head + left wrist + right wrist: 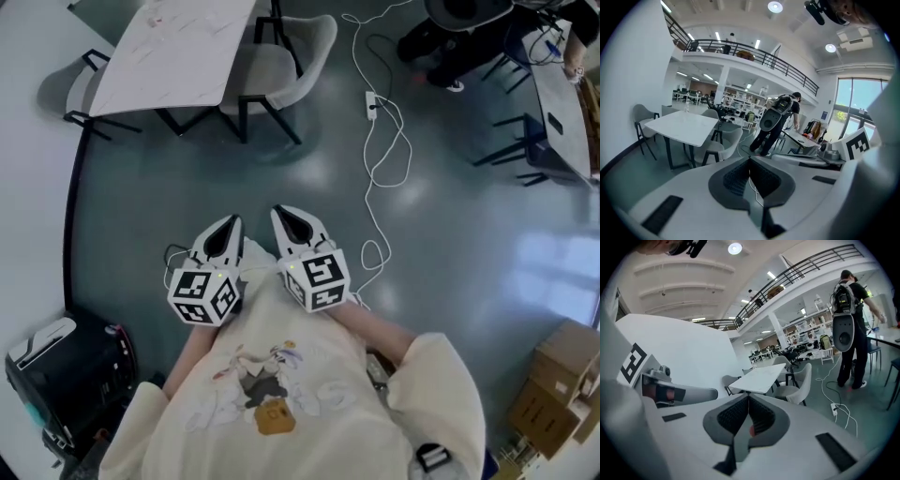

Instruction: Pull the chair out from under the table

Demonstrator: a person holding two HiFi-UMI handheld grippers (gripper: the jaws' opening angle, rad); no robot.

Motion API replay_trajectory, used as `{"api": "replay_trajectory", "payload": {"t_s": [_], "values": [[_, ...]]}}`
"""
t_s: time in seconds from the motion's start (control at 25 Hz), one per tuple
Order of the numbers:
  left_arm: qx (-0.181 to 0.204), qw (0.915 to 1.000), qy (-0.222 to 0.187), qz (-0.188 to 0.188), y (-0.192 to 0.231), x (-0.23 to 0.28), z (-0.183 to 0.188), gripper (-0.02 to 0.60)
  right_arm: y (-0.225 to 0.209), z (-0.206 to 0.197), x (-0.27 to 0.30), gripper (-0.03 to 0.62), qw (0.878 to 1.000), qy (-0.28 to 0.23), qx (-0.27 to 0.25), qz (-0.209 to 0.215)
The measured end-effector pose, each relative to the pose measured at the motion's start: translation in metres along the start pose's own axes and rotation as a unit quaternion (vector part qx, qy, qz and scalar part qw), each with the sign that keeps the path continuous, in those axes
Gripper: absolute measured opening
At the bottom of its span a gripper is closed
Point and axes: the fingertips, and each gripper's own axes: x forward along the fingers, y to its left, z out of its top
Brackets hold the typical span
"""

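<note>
We have left hand-held gripper (225,229) and right hand-held gripper (294,219) side by side, jaws together; chair (281,66) well ahead of them at counter (173,52)

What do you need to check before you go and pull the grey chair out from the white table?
1. Grippers empty: ok. The left gripper and right gripper have their jaws together with nothing between them.
2. Jaws ready to take the chair: not ok, both are shut.
3. Grey shell chair with black legs tucked in: ok, its seat sits partly under the white marble-look table.
4. Chair within reach: not ok, a stretch of grey floor lies between.
5. Walking path: ok, but the white cable lies close on the right.
6. Room to slide the chair back: ok, the person in dark clothes stands well away.
</note>
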Motion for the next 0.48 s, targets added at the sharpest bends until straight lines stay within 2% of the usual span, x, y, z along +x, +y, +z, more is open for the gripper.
{"api": "replay_trajectory", "payload": {"t_s": [0.32, 0.48], "values": [[0.004, 0.9996, 0.023, -0.016, 0.001, 0.027, 0.008, 0.009, -0.019, 0.013, 0.010, 0.009, 1.000, -0.010, 0.004, -0.015], [0.000, 0.9992, 0.029, -0.025, 0.011, 0.054, 0.018, 0.009, -0.043, 0.022, 0.026, 0.009, 0.999, -0.013, 0.018, -0.035]]}}
